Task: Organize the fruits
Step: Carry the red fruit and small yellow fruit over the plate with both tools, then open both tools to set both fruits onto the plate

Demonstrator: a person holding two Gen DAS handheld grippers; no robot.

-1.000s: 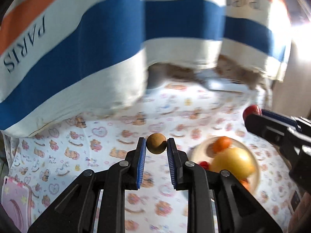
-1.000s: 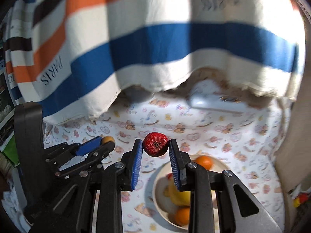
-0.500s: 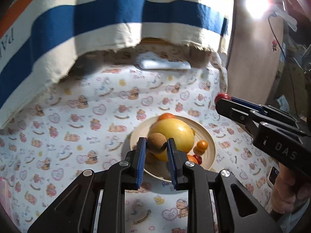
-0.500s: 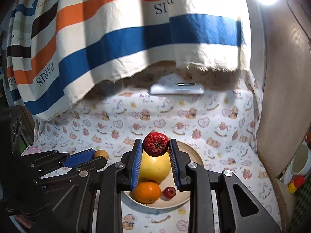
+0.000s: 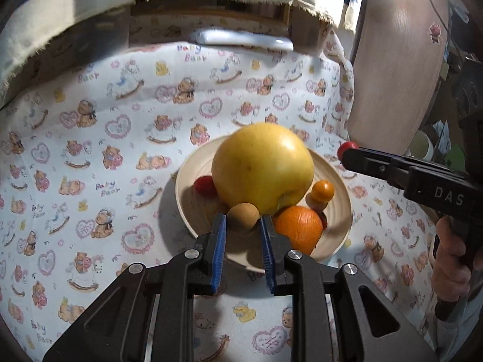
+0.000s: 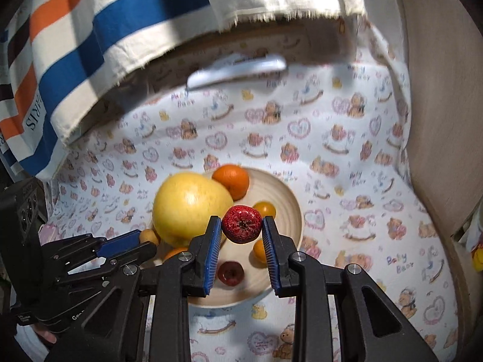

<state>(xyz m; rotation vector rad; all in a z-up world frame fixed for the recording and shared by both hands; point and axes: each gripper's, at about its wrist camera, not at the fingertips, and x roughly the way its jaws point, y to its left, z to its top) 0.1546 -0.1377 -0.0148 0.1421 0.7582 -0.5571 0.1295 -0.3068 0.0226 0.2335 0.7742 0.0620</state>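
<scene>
- Fruits lie gathered in a pale bowl point(image 5: 338, 178) on the tabletop point(image 5: 90, 150), which is covered by a bear-printed cloth; two further pieces are carried above it, one in each claw.
- Left claw point(image 5: 243, 226): clamped on a small round brown fruit point(image 5: 243, 216), held at its widest part between the blue pads point(image 5: 219, 241). It hangs over the near edge of the bowl, just in front of the large yellow fruit point(image 5: 262, 166).
- Bowl contents, left to right in the left view: a small red fruit point(image 5: 203, 184), the yellow fruit, an orange point(image 5: 297, 226), a small orange-yellow fruit point(image 5: 322, 190).
- Right claw point(image 6: 241, 232): clamped on a red fruit point(image 6: 241, 223) with a rough, speckled skin, its dark calyx end facing the camera. It hangs over the bowl's middle.
- Handling, as judged: both held pieces look light and firm. The brown one appears smooth and could roll on release. The yellow fruit looks heavy and too broad for these pads.
- Views compared: the right view alone shows a dark red fruit point(image 6: 231, 273) on the near bowl floor and a second small orange piece point(image 6: 259, 252). The left view alone shows the person's hand point(image 5: 449, 268) on the right grip.
</scene>
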